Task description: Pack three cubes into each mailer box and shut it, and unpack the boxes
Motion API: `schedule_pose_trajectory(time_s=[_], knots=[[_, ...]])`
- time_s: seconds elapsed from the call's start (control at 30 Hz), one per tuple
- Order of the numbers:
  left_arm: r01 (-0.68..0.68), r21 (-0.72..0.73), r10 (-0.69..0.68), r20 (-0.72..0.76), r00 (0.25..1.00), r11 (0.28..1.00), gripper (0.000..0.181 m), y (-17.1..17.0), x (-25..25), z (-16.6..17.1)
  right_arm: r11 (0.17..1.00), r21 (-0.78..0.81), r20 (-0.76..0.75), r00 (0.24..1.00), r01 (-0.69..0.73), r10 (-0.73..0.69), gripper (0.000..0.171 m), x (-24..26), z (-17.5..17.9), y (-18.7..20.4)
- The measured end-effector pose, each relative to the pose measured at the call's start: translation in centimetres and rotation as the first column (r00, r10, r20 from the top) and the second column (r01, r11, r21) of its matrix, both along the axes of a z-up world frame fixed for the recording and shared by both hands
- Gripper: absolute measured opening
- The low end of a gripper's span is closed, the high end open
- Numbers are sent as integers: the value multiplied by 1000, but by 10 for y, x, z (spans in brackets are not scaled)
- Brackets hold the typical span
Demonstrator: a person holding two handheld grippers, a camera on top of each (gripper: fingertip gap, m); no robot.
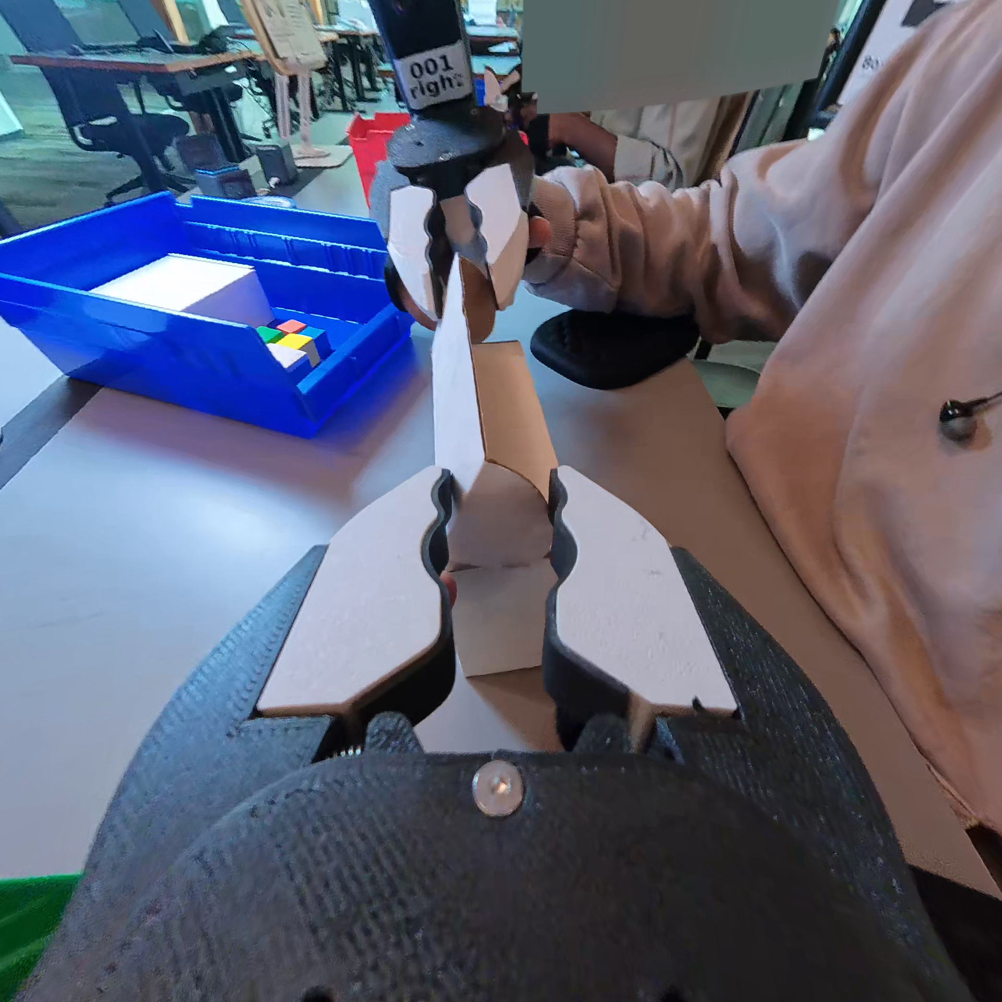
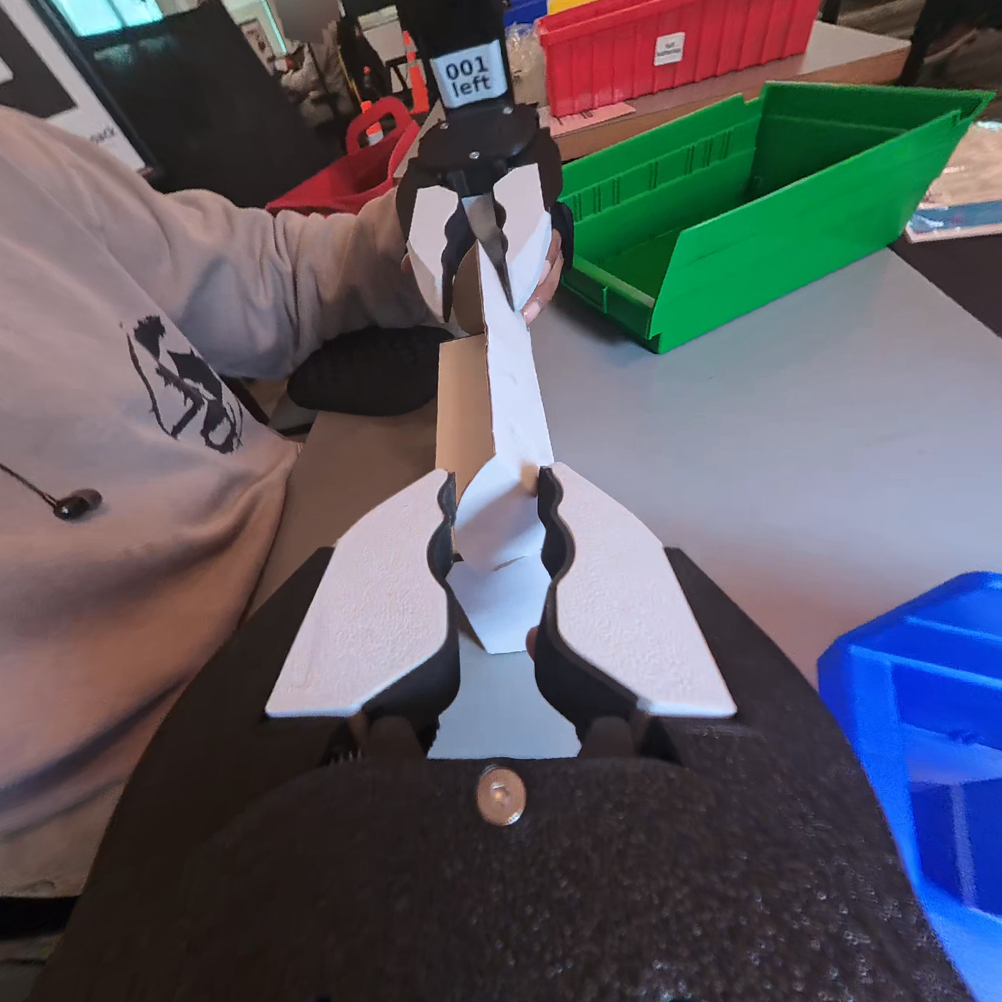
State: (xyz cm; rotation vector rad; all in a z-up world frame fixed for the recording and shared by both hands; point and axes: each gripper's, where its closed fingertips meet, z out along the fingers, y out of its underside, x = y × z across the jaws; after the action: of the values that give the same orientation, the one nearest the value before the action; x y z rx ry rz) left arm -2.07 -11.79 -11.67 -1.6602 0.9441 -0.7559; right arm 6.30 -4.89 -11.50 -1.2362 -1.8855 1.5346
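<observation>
An open mailer box, white outside and brown inside (image 1: 515, 412), lies on the grey table (image 1: 162, 542) between my two grippers. Its long white flap (image 1: 455, 390) stands upright. My left gripper (image 1: 499, 482) is shut on the rounded tab at the near end of the flap. My right gripper (image 1: 469, 303) holds the far end tab. In the right wrist view the right gripper (image 2: 496, 477) grips its tab of the flap (image 2: 515, 390), and the left gripper (image 2: 477, 309) faces it. Several coloured cubes (image 1: 293, 339) lie in a blue bin (image 1: 162, 347).
A closed white mailer box (image 1: 184, 282) sits in the blue bin beside the cubes. A green bin (image 2: 759, 271) stands on the table, with a red bin (image 2: 678, 43) behind it. The person's sleeve (image 1: 678, 244) and a black armrest (image 1: 612, 347) are close by. My hands' fingertips stand some 12 centimeters from each other.
</observation>
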Motion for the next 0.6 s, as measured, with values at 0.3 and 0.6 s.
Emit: schedule_pose_trajectory(time_s=[0.3, 0.6], knots=[[-94, -103, 100, 57, 993, 990, 32, 9, -5, 3, 953, -257, 153, 980, 161, -124, 28, -9, 4, 8], [-132, -79, 134, 27, 991, 988, 32, 4, -3, 1, 917, -294, 125, 962, 270, -244, 28, -11, 5, 6]])
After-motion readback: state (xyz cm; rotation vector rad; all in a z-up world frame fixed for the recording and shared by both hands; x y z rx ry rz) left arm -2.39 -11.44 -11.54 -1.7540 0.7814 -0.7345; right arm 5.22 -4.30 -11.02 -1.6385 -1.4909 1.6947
